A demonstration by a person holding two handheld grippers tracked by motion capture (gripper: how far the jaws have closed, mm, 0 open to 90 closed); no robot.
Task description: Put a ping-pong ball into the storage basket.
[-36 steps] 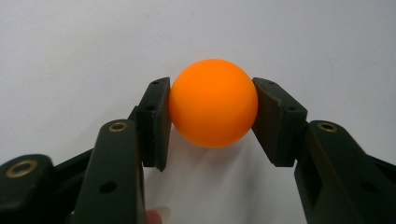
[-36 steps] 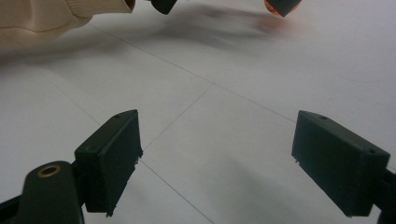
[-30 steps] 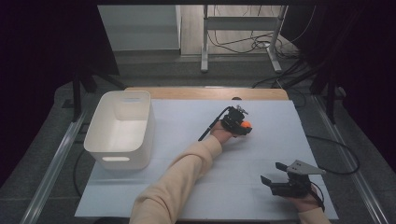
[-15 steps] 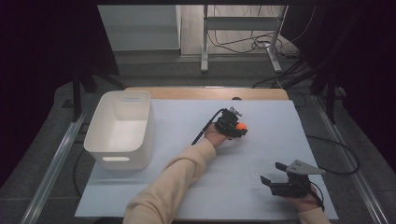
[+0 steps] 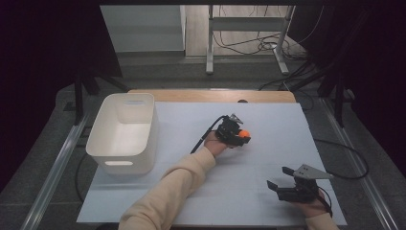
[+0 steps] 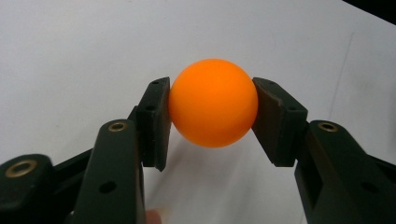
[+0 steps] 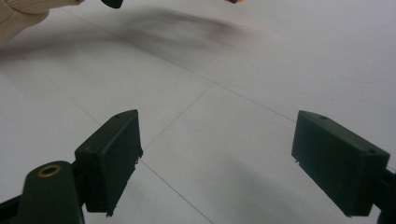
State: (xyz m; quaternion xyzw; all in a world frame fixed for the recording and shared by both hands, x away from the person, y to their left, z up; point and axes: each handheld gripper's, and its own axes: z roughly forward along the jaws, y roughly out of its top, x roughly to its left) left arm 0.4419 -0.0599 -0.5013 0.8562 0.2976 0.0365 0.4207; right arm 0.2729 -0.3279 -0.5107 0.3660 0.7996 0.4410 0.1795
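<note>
Left gripper (image 5: 238,135) has carried the small orange plastic ball (image 6: 213,102) leftward, toward the white plastic bin (image 5: 125,132).
Jaws clamp the ball; right gripper (image 5: 287,184) rests near-right, jaws wide apart, empty; drop-off likely next.

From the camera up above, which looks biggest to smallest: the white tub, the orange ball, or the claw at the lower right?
1. White tub, by far the largest.
2. Right claw, jaws apart, nothing between them; it sits nearer the camera, which may flatter it.
3. Orange ball, a small dot gripped by the left claw.
</note>
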